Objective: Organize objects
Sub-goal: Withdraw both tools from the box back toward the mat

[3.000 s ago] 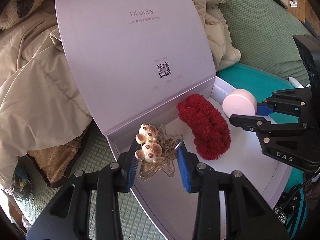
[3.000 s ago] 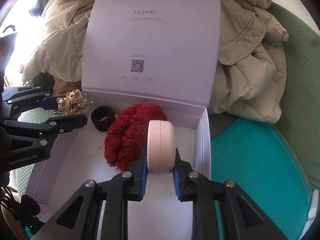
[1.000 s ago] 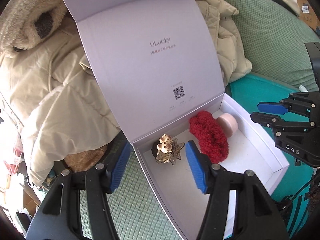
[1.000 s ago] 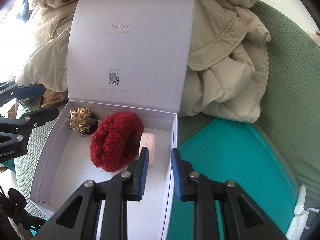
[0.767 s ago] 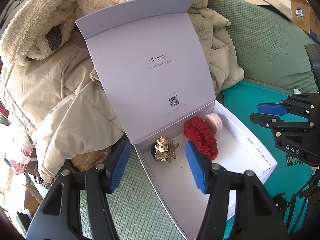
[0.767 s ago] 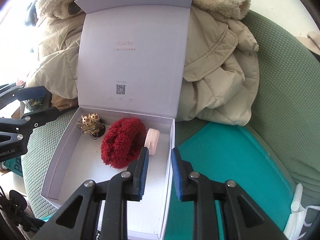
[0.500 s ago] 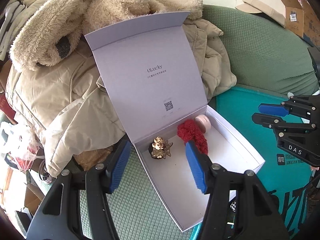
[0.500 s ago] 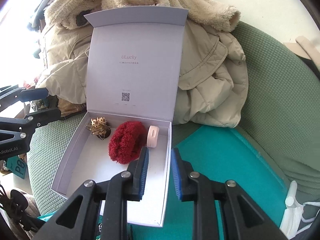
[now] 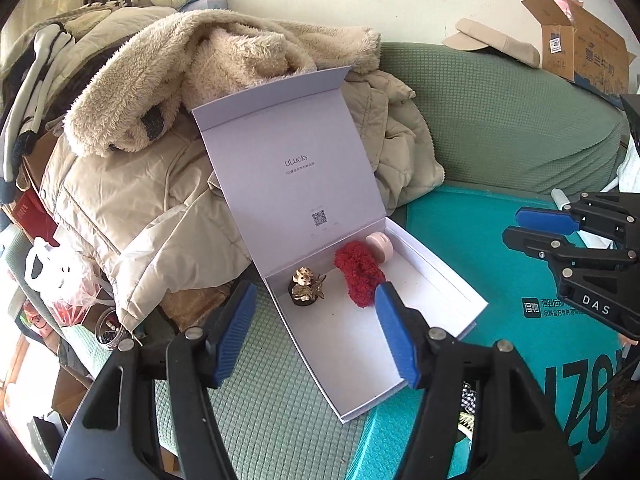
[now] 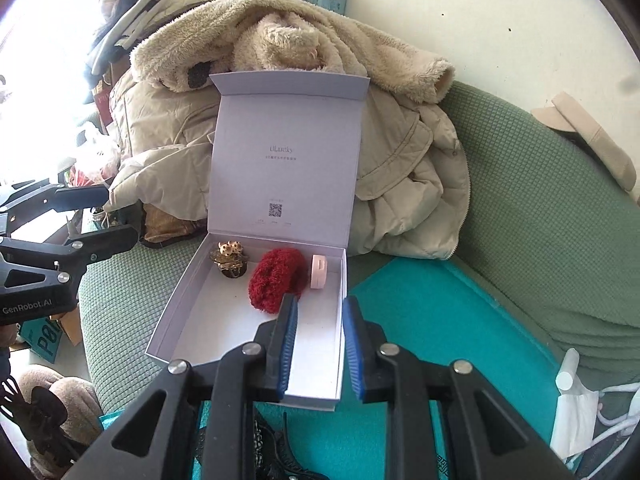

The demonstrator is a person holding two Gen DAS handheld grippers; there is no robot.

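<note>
An open white box (image 9: 436,268) (image 10: 180,304) lies on the green sofa with its lid standing up. Along its far wall sit a gold hair clip with two small bears (image 9: 306,282) (image 10: 230,256), a red fluffy scrunchie (image 9: 360,272) (image 10: 276,276) and a pink round case on edge (image 9: 381,245) (image 10: 319,271). My left gripper (image 9: 316,334) is open and empty, held back above the box's near left corner. My right gripper (image 10: 318,344) is open and empty above the box's near right edge.
Beige coats and a fleece (image 9: 160,128) (image 10: 304,40) are piled behind the box. A teal mat (image 9: 480,240) (image 10: 432,320) lies to the right. A cardboard box (image 9: 580,44) rests on the sofa back. Clutter and bags (image 9: 56,276) sit at the left.
Both grippers have pulled back and up from the box, empty and open. The hair clip and the pink case, held three seconds ago, now rest in the box.
</note>
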